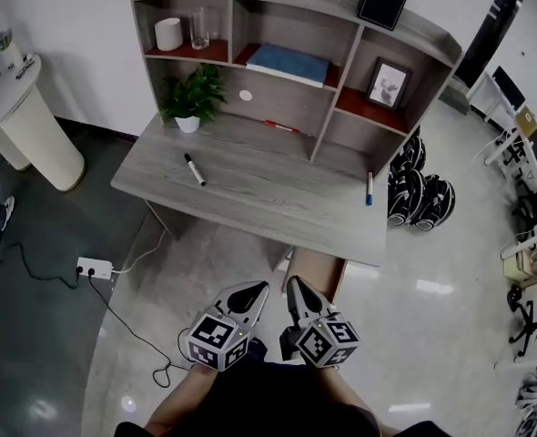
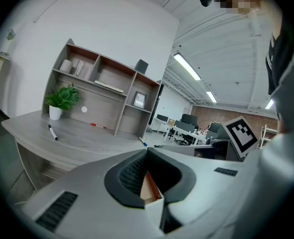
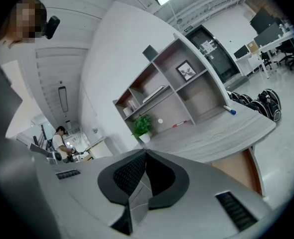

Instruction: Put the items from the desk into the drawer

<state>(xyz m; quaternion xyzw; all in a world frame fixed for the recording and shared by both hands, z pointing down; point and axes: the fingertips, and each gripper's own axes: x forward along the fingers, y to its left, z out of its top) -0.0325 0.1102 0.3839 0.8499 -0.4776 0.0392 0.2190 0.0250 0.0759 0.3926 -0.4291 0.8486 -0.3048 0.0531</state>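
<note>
left gripper (image 1: 260, 287) and right gripper (image 1: 292, 283): fingers closed, empty, near, well short of surface (image 1: 268, 194). black marker (image 1: 195, 169) far left, lengthwise far-to-near, likelier the left's; blue pen (image 1: 369, 189) far right.

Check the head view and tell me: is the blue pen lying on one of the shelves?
No, the blue pen lies on the desk top, near its right edge.

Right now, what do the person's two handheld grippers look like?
The left gripper and right gripper both have light grey, tapering bodies with black ribbed pads lining the jaws. Each carries a white cube printed with black square markers at the rear. The person wears a dark top.
</note>
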